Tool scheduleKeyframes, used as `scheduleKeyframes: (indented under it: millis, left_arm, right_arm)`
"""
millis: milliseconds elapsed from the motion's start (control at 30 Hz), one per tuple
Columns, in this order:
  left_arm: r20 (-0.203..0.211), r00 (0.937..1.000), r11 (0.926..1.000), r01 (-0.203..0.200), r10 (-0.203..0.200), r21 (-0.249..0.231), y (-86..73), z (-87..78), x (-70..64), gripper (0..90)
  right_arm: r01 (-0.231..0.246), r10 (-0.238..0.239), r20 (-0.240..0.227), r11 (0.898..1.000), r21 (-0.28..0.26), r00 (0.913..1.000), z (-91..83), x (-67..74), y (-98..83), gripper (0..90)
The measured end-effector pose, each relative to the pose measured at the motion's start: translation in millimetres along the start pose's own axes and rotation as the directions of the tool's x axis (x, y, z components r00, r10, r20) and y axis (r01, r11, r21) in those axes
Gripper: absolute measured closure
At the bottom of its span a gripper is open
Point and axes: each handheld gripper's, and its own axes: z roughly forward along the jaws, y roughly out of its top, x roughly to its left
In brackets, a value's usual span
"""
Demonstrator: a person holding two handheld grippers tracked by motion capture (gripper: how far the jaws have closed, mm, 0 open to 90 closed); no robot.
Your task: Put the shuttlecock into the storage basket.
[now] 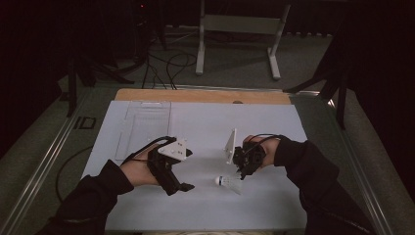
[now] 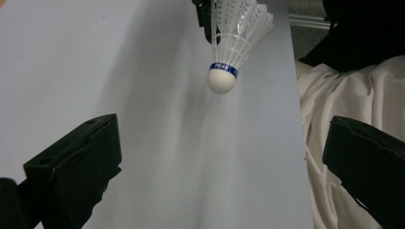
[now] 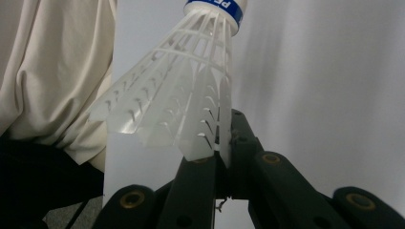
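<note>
Right gripper (image 3: 222, 157) pinches shuttlecock (image 1: 229, 182) skirt; clear tray (image 1: 143, 128) well apart

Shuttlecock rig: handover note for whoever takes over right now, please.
Right gripper: shut on the shuttlecock, pinching the rim of its white skirt, cork end pointing toward the left gripper.
Left gripper: open, nothing between its jaws, aimed at the cork from a short way off.
Shuttlecock sits low over the white board; contact with it cannot be told.
Done: shuttlecock gripped.
Left: probably a handover to the left gripper; the clear tray is untouched.
</note>
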Motion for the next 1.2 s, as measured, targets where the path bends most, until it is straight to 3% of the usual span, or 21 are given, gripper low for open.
scheduleKeyframes:
  millis: [400,700,900,1200]
  left_arm:
    - [0.073,0.9959,0.9985,-0.054,0.054,0.003,12.2,32.5,1.9,7.7]
    - [0.068,0.9942,0.996,-0.086,0.084,0.026,14.1,52.9,1.3,16.3]
    - [0.067,0.9924,0.9923,-0.107,0.103,0.062,14.8,70.1,-1.2,26.5]
    - [0.065,0.9896,0.9879,-0.133,0.128,0.079,15.6,79.3,-2.8,47.8]
  right_arm:
    - [0.016,-0.016,-0.004,1.0,-0.008,0.9999,-1.1,-0.6,5.8,90.0]
    - [0.025,-0.026,-0.005,1.0,-0.014,0.9997,-1.9,0.0,8.2,90.0]
    - [0.025,-0.025,-0.008,1.0,-0.016,0.9997,-0.7,0.7,8.3,90.0]
    - [0.026,-0.026,-0.012,1.0,-0.013,0.9996,-1.3,0.9,8.5,90.0]
